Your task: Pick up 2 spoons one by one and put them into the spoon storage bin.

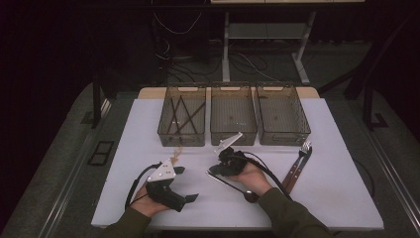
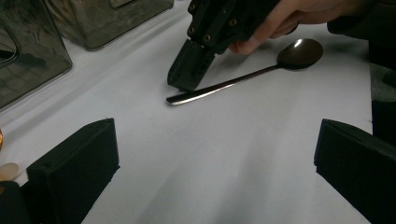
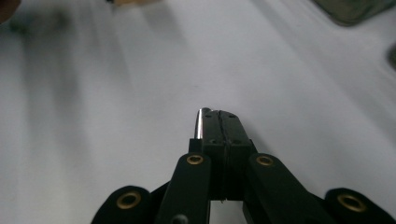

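Bare table [image 1: 327,198] before three bins [image 1: 233,119]

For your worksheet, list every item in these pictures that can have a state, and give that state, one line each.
left gripper: open, nothing between its jaws.
right gripper: shut, beside the handle tip.
spoon: flat on the table.
left bin: holds dark sticks.
forks: lying together right of the bins.

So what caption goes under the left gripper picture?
Right gripper shut beside a spoon on the white table.

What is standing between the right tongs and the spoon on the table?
Nothing visible. The right tongs, closed, are right at the handle end of the spoon, which lies on the white table.
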`<action>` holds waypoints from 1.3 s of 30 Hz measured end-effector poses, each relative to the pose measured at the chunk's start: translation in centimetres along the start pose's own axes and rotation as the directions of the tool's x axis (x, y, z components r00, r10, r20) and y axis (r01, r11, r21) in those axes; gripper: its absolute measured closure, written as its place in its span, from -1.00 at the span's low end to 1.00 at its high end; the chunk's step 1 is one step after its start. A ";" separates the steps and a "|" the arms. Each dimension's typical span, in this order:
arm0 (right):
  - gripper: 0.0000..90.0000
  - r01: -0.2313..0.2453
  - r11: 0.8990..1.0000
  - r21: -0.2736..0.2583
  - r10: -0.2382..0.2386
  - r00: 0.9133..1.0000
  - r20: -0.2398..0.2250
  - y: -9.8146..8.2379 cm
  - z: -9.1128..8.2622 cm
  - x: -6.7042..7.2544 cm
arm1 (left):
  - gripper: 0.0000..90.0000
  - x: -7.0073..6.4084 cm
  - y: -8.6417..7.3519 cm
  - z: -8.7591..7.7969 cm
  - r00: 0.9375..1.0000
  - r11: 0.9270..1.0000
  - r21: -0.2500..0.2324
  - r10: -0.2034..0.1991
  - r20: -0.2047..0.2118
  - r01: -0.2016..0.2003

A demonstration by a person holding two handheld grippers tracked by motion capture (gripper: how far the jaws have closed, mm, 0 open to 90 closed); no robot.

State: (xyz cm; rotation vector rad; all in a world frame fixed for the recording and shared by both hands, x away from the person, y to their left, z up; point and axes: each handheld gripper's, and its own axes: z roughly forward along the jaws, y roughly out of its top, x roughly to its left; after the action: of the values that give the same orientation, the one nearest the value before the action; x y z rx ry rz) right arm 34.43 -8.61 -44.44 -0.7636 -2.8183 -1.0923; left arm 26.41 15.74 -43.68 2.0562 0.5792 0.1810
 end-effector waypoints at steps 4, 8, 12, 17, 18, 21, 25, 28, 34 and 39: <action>1.00 0.048 0.999 0.015 -0.048 0.999 -0.025 0.1 0.3 0.7 | -1.00 0.0 0.0 0.0 1.000 1.000 -0.002 -0.003 -0.001 0.003; 1.00 0.078 0.997 0.019 -0.077 0.996 -0.047 0.1 0.5 1.4 | -1.00 0.2 -0.1 0.2 1.000 1.000 -0.002 -0.005 -0.001 0.005; 1.00 0.096 0.995 0.030 -0.094 0.994 -0.057 0.2 0.5 1.9 | -1.00 0.4 -0.2 0.2 1.000 1.000 0.004 -0.001 -0.001 0.001; 1.00 0.080 0.997 0.004 -0.079 0.996 -0.049 0.2 0.0 1.9 | -1.00 0.6 -0.3 0.3 1.000 1.000 0.011 0.001 -0.001 -0.001; 0.99 0.077 0.997 -0.009 -0.077 0.996 -0.043 0.3 -0.3 1.8 | -1.00 0.6 -0.3 0.3 1.000 1.000 0.012 0.003 0.000 -0.003; 0.72 0.014 0.998 -0.056 -0.016 0.999 -0.040 0.5 -1.5 1.8 | -1.00 0.5 -0.3 0.3 1.000 1.000 0.018 0.000 -0.002 0.000; 0.42 0.005 0.995 -0.101 -0.008 0.999 -0.033 0.0 -3.0 1.3 | -1.00 0.5 -0.2 0.4 1.000 1.000 0.019 0.001 0.000 -0.001; 0.24 -0.016 0.995 -0.100 0.012 0.999 -0.039 -0.9 -4.0 1.2 | -1.00 0.4 -0.2 0.4 1.000 1.000 0.019 -0.004 -0.002 0.004; 0.07 -0.023 0.991 -0.129 0.022 1.000 -0.010 -2.6 -6.1 1.2 | -1.00 0.4 -0.2 0.4 1.000 1.000 0.019 -0.007 -0.003 0.007; 0.02 -0.034 0.988 -0.149 0.034 0.999 0.001 -3.9 -7.9 1.4 | -1.00 0.5 -0.1 0.4 1.000 1.000 0.010 -0.017 -0.003 0.017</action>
State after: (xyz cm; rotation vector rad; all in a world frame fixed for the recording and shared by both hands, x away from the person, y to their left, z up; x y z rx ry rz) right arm 30.23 -15.49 -40.66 -0.8219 -2.7395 -1.3098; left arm 26.92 15.73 -44.05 2.0600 0.5999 0.1716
